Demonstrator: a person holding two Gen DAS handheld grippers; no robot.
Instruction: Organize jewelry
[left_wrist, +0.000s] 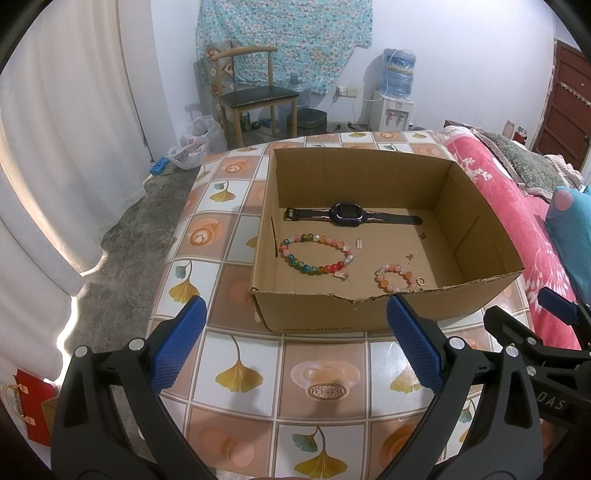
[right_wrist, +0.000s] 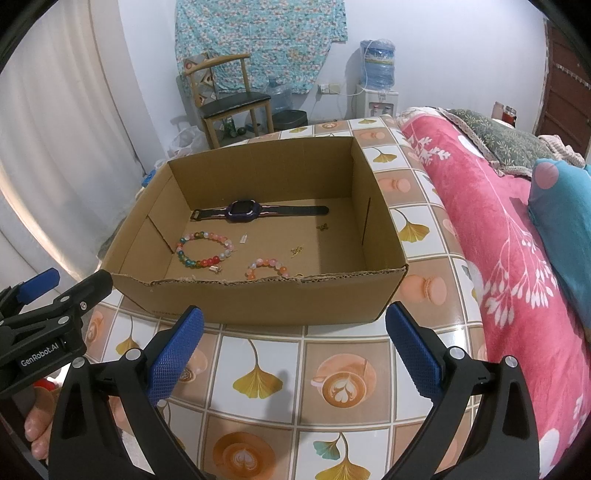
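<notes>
Left gripper: black plastic arms, silver round screw heads, blue knurled pads. Right gripper: same build, same blue pads. White lettering "GenRobot.AI" on the left body; partial "DAS" marking on the right, possibly cut off.

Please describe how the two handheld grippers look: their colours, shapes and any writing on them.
Both the left gripper and the right gripper have black plastic frames with silver rivets at the joints. Each finger ends in a long blue pad with a fine knurled texture. The left gripper's body bears white lettering, "GenRobot.AI". No cables or sleeves are visible.
</notes>
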